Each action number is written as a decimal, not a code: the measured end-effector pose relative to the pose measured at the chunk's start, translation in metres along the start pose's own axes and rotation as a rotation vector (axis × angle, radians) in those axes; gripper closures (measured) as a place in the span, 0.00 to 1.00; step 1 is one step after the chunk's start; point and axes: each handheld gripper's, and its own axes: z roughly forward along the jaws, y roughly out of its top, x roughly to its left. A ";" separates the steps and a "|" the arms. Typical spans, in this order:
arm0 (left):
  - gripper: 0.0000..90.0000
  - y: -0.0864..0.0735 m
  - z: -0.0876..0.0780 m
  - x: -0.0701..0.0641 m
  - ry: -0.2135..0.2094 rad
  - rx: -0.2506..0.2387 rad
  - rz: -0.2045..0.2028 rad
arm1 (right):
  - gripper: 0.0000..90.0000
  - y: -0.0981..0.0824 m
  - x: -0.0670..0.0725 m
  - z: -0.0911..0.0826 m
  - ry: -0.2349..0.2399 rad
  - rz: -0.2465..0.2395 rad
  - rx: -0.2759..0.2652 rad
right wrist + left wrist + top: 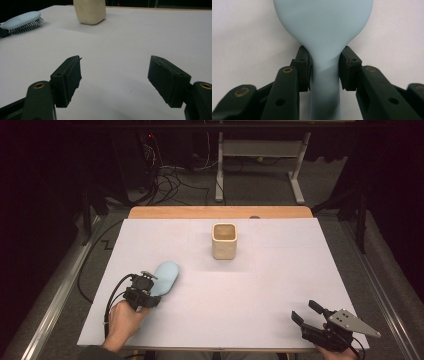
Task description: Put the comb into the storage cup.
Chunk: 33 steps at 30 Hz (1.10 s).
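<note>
A light blue hairbrush (pixel 165 276) lies bristles down on the white sheet at the left. My left gripper (pixel 149 290) is at its near end, shut on the narrow neck where the handle meets the head. In the left gripper view the two black pads (pixel 303 67) press against both sides of the brush (pixel 323 25). My right gripper (pixel 306 311) rests at the front right corner of the sheet, open with nothing between its jaws. In the right gripper view, that gripper (pixel 115 75) faces bare sheet, and the brush (pixel 21 21) lies far off at the upper left.
A cream square cup (pixel 223 241) stands upright at the back middle of the sheet, seen too as the cup (pixel 90 11) in the right gripper view. The white sheet (pixel 260 285) covers a wooden table whose back edge (pixel 220 212) shows. Cables and table legs lie on the floor beyond.
</note>
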 end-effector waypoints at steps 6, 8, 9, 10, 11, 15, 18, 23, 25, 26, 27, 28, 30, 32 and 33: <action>0.75 0.001 0.000 0.001 -0.009 0.009 0.002 | 0.31 0.000 0.000 0.000 0.001 -0.002 -0.001; 0.75 0.002 0.000 0.001 -0.011 0.010 0.004 | 0.30 0.000 0.000 0.000 0.001 -0.001 -0.001; 0.76 0.002 0.000 0.001 -0.009 0.014 0.009 | 0.30 0.000 0.000 0.000 0.001 -0.002 -0.001; 0.76 0.002 0.000 0.000 -0.007 0.016 0.012 | 0.31 0.000 0.000 0.000 0.001 -0.003 -0.002; 0.76 0.003 0.000 0.000 -0.007 0.018 0.012 | 0.30 0.000 0.000 0.000 0.001 -0.003 -0.002; 0.77 0.003 0.000 0.000 -0.007 0.016 0.016 | 0.30 0.000 0.000 0.000 0.001 -0.003 -0.002; 0.77 0.000 0.000 0.000 -0.009 -0.008 0.018 | 0.31 0.000 0.000 0.000 0.000 -0.003 -0.002; 0.77 -0.001 0.000 0.001 -0.014 -0.022 0.028 | 0.30 0.000 0.000 0.000 0.000 -0.004 -0.002; 0.77 -0.002 0.000 0.001 -0.013 -0.031 0.033 | 0.30 0.000 0.000 0.000 -0.001 -0.002 -0.001; 0.77 -0.002 0.000 0.001 -0.013 -0.035 0.036 | 0.31 0.000 0.000 0.000 -0.001 -0.002 -0.001; 0.77 -0.003 0.000 0.001 -0.013 -0.043 0.038 | 0.30 0.000 0.000 0.000 -0.001 -0.003 -0.001; 0.77 -0.003 0.000 0.001 -0.014 -0.047 0.040 | 0.31 0.000 0.000 0.000 0.000 -0.003 -0.001; 0.77 -0.004 0.000 0.001 -0.018 -0.051 0.044 | 0.31 0.000 0.000 0.000 0.000 -0.003 -0.001; 0.77 -0.004 0.000 0.001 -0.026 -0.056 0.050 | 0.31 0.000 0.000 0.000 0.000 -0.002 -0.001; 0.77 -0.004 0.000 0.000 -0.028 -0.060 0.050 | 0.30 0.000 0.000 0.000 0.000 -0.002 -0.001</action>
